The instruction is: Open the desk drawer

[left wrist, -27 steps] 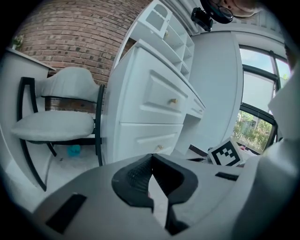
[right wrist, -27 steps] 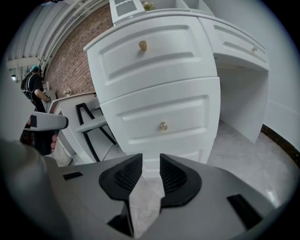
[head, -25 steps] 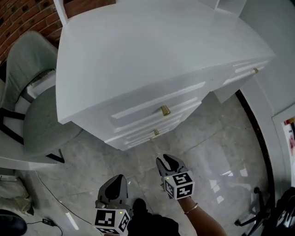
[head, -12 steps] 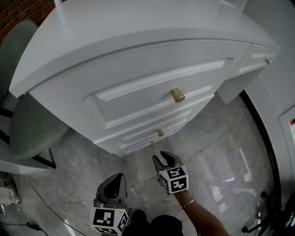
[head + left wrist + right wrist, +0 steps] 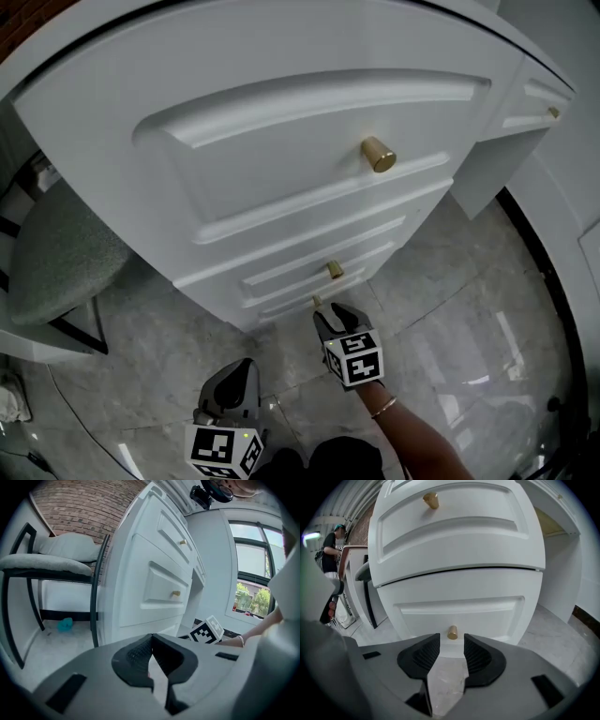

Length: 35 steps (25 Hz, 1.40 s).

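Approach step, no grip yet. My right tongs [image 5: 451, 643] have just been opening: jaws apart, nothing between them. The brass knob [image 5: 452, 632] of the low drawer [image 5: 487, 613] sits just ahead of their tips, lined up with the gap, not touching. Left tongs [image 5: 151, 641] are closed and empty, hanging back on the left. Next I'd ease forward around the knob, clamp, then pull straight back.
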Motion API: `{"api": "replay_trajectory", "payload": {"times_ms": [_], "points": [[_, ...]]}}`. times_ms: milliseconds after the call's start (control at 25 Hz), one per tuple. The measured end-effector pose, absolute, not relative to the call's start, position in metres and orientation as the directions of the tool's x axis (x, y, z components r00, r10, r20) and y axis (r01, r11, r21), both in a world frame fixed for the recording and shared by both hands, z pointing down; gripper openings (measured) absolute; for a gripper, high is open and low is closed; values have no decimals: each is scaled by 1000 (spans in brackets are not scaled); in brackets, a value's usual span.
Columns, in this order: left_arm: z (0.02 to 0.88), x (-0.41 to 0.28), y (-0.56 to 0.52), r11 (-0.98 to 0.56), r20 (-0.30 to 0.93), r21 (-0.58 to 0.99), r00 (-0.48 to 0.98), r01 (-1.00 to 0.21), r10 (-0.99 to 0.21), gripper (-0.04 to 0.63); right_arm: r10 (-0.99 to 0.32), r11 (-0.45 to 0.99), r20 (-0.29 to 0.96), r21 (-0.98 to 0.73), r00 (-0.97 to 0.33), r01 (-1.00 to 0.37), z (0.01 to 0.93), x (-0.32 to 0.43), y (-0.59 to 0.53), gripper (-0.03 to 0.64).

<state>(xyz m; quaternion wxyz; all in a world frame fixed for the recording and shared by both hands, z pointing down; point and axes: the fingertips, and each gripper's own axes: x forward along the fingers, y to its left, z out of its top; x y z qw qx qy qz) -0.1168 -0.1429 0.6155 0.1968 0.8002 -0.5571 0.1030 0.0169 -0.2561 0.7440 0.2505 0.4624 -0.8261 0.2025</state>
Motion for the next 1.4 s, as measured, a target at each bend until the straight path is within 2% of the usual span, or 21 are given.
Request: {"api": "replay_trajectory", "payload": {"times_ms": [320,640,1400], "points": [[634,-121,-145,-297,379,192,350,-935,-857,9,-668,503,595,-81,-447,-860,762,9,-274,140],[634,-129,-148,-292,360,188,342,-938,-868,9,-658,528,615,-33,-434,-848,765,3,-279,77],[621,-143,-136,-264,341,167,307,-950,-888,9,-680,530,580,-33,-449,-847,764,12,-264,67]]}}
